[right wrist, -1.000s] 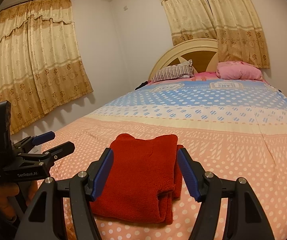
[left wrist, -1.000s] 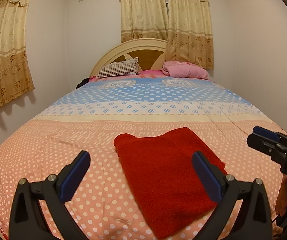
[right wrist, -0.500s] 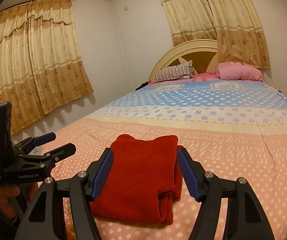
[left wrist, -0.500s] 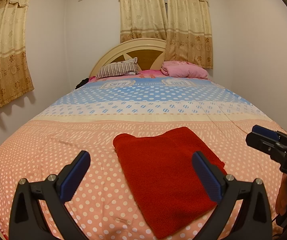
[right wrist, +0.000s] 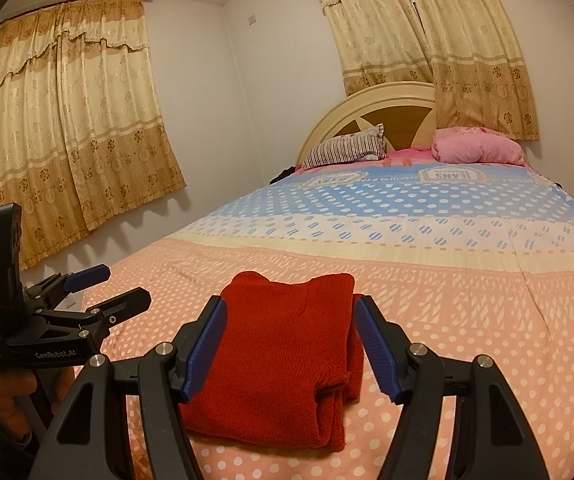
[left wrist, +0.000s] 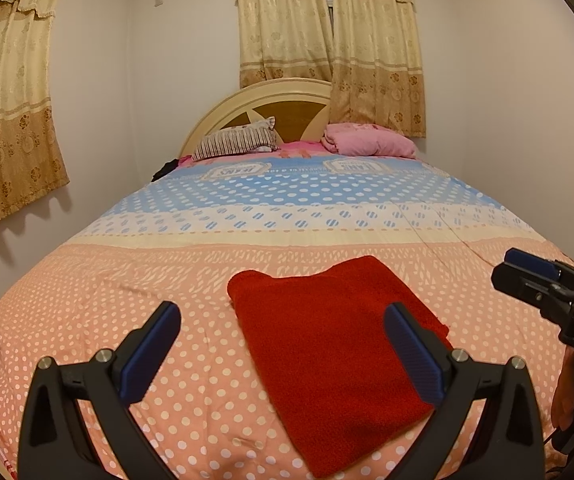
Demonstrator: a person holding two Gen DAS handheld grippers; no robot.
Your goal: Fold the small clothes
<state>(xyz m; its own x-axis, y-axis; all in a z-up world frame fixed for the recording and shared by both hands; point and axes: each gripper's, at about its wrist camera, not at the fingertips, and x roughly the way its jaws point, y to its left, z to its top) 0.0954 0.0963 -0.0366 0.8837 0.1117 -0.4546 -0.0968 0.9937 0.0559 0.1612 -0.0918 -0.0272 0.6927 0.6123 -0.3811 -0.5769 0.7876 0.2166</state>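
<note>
the bed (left wrist: 287,216) fills both views, its cover peach with white dots at the near end, then a cream band, then blue toward the headboard (left wrist: 275,96) at 12 o'clock. cream and gold curtains (left wrist: 327,40) hang behind the headboard, and another pair (right wrist: 75,120) covers the wall at 9 o'clock in the right wrist view. a pink blanket bundle (left wrist: 367,144) lies at the head of the bed at 1 o'clock, a striped pillow (left wrist: 235,142) beside it at 11 o'clock.

the red garment (left wrist: 335,344) lies folded flat on the peach part of the cover, near the foot of the bed, its layered edges showing at the near right corner in the right wrist view (right wrist: 287,360).

the left gripper (left wrist: 287,352) hangs above the cover with its blue-padded jaws spread wide, gripping nothing; the garment sits toward its 3 o'clock finger. the right gripper (right wrist: 291,344) points at the garment with jaws apart on either side of it in view, pads not pressing the cloth. a hand (right wrist: 11,392) holds the left gripper's handle at 8 o'clock.
</note>
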